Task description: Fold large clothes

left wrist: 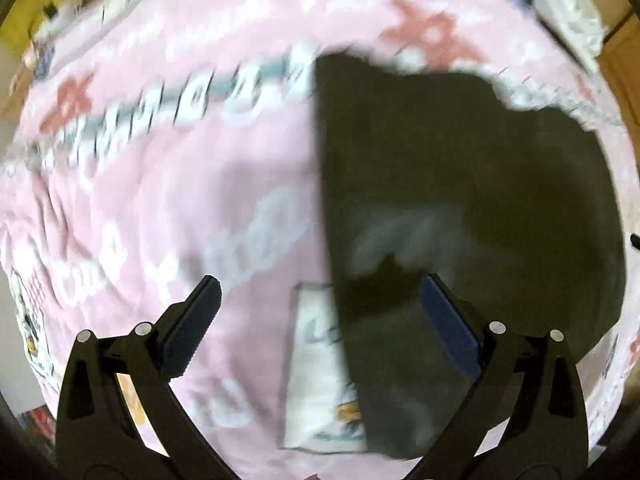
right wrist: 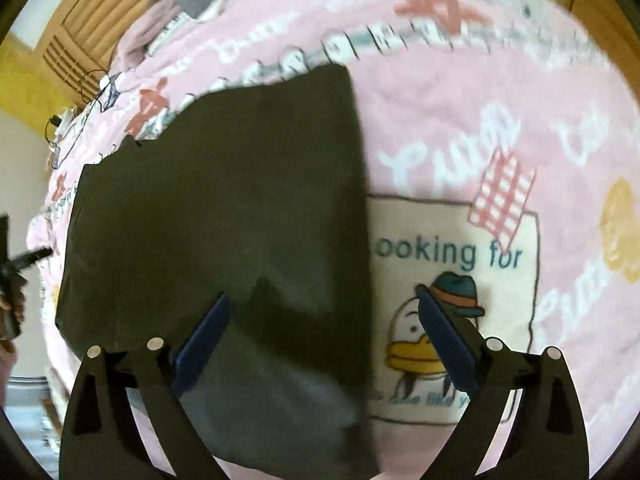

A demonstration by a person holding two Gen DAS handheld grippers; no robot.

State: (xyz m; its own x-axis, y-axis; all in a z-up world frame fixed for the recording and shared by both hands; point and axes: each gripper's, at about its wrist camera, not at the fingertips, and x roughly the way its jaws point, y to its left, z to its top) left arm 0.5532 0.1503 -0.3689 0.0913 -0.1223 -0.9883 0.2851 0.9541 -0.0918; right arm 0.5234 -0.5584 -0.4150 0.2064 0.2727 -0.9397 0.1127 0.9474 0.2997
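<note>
A dark folded garment (left wrist: 460,200) lies flat on a pink printed blanket (left wrist: 160,200). It also shows in the right wrist view (right wrist: 220,200), with a straight folded edge on its right side. My left gripper (left wrist: 320,300) is open and empty, held above the garment's left edge near its front. My right gripper (right wrist: 324,320) is open and empty, held above the garment's right edge. The left view is blurred.
The pink blanket (right wrist: 480,100) covers a bed and carries a white cartoon duck patch (right wrist: 440,300). Wooden slatted furniture (right wrist: 80,32) stands at the back left. White and grey items (left wrist: 560,0) lie at the far right of the bed.
</note>
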